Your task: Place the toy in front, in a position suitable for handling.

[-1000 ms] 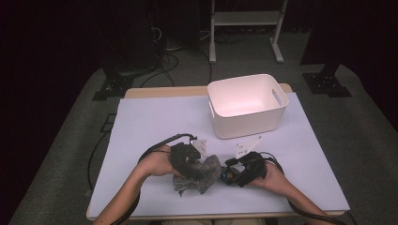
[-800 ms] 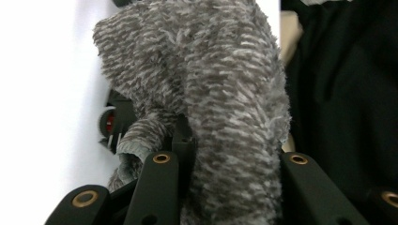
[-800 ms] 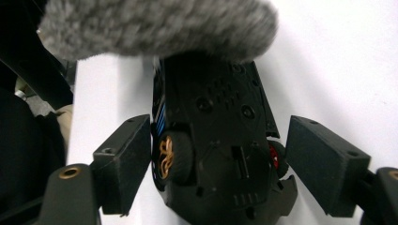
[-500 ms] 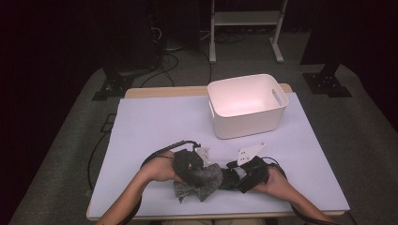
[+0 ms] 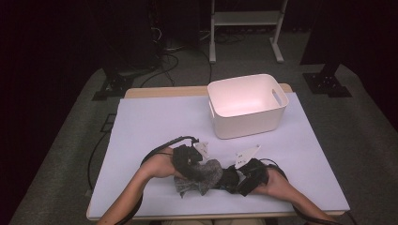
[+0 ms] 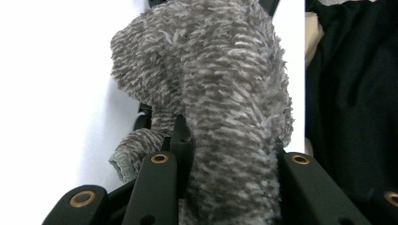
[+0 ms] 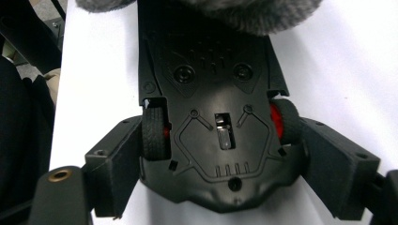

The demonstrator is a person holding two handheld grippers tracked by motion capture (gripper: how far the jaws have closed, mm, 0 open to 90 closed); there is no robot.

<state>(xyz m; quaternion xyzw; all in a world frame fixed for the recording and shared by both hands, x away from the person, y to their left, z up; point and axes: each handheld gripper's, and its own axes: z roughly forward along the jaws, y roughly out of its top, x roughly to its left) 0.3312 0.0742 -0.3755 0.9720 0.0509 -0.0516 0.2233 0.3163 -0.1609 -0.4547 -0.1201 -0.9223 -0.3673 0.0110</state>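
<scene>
Now L gripper (image 6: pixel 220 154) pinching grey cloth (image 6: pixel 211 79).

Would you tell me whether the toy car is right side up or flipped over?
Flipped over: the toy car shows its flat black underside, with wheels at both sides, between the right gripper's jaws.

Count on the bench (image 5: pixel 155 122): four kinds of thing.
One white plastic bin (image 5: pixel 247 105) at 12 o'clock; one fuzzy grey cloth (image 5: pixel 202 176), one black toy car (image 7: pixel 218 122) turned underside up, and two black tongs (image 5: pixel 187 161) (image 5: pixel 244 180) at 6 o'clock.
</scene>
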